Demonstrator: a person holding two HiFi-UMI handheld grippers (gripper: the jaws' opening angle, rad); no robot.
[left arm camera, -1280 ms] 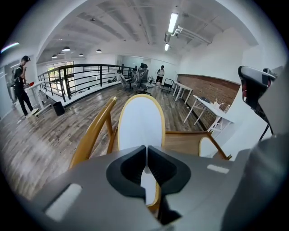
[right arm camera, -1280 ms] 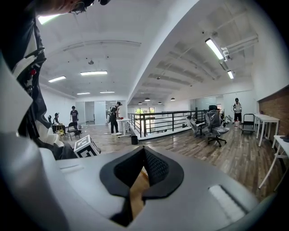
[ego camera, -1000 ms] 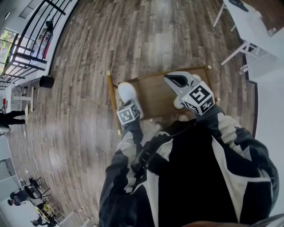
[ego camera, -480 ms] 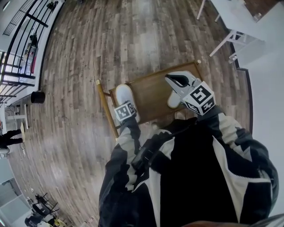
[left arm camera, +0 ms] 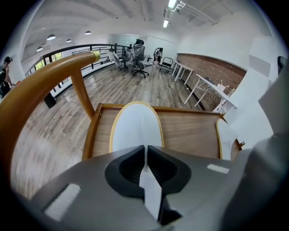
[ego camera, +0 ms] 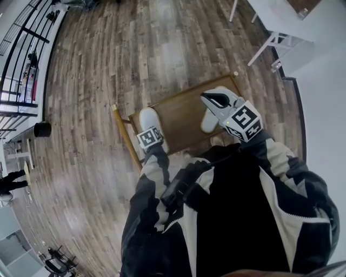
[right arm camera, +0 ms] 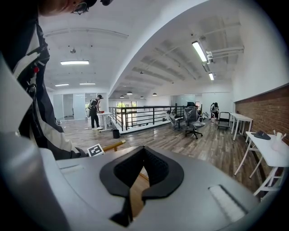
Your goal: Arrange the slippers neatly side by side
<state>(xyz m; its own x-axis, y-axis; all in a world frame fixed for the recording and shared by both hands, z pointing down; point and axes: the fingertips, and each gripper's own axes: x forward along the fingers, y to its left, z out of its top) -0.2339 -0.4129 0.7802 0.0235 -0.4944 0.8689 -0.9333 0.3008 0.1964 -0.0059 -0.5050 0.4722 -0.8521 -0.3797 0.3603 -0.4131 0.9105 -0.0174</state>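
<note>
Left gripper (left arm camera: 146,152) pinches the near end of the left slipper (left arm camera: 136,128) on the wooden tray (left arm camera: 189,131), its long axis running straight away from the jaws. The right slipper (ego camera: 209,121) lies roughly parallel, well apart. Right gripper (right arm camera: 139,158) hovers above, jaws pressed together, empty.

- Wood plank floor (ego camera: 162,48) all around.
- White desk (ego camera: 273,13) by the wall.
- Black railing (ego camera: 21,43), with a black bin (ego camera: 42,129) beside it.
- Office chairs (left arm camera: 139,56) far off.

A low, rimmed wooden desk (ego camera: 181,111) stands on the plank floor (ego camera: 135,48). On it lie a white left slipper (ego camera: 147,118) and a white right slipper (ego camera: 206,123), well apart.
</note>
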